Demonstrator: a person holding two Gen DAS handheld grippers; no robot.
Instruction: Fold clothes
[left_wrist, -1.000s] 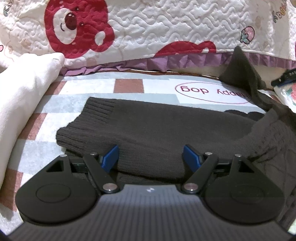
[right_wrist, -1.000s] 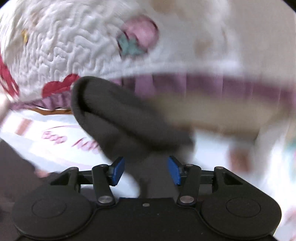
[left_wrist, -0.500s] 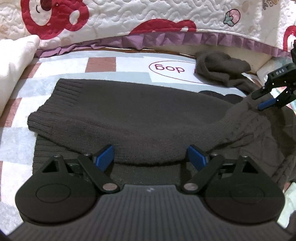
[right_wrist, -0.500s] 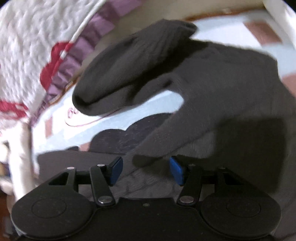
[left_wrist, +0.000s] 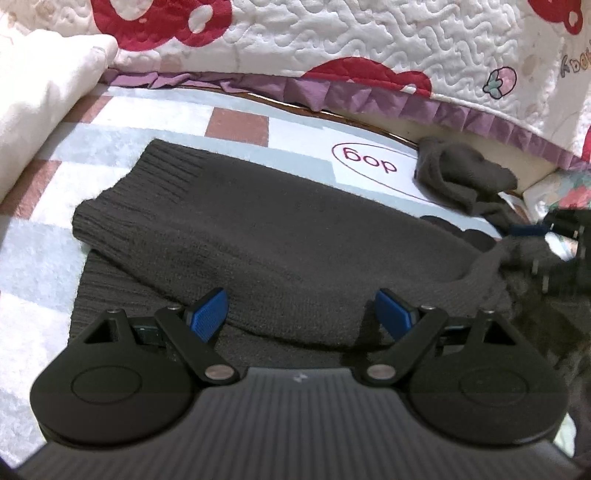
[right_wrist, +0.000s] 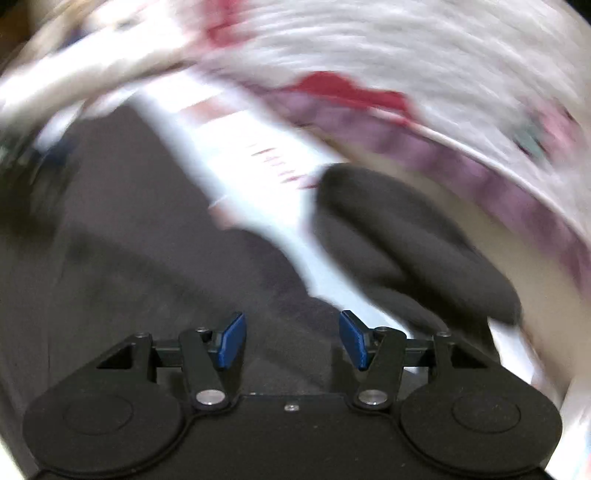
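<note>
A dark brown knit sweater (left_wrist: 280, 236) lies on a checked mat (left_wrist: 44, 266), one sleeve folded across its body with the ribbed cuff (left_wrist: 147, 184) at the left. The other sleeve (left_wrist: 461, 177) lies bunched at the far right. My left gripper (left_wrist: 301, 312) hovers open over the folded sleeve's near edge, nothing between its blue pads. The right gripper (left_wrist: 554, 236) shows blurred at the right edge of the left wrist view. In the blurred right wrist view, my right gripper (right_wrist: 293, 339) is open above the sweater (right_wrist: 129, 240), the loose sleeve (right_wrist: 406, 240) ahead to the right.
A quilted white bedspread (left_wrist: 332, 37) with red bears and a purple frill hangs along the far side. A cream cloth bundle (left_wrist: 37, 103) sits at the far left. An oval with the word "dog" (left_wrist: 369, 162) is printed on the mat.
The right gripper let the sleeve drop bunched at the far right and swung fast; its view is now smeared. The left gripper shifted slightly and stayed open over the folded sleeve.
</note>
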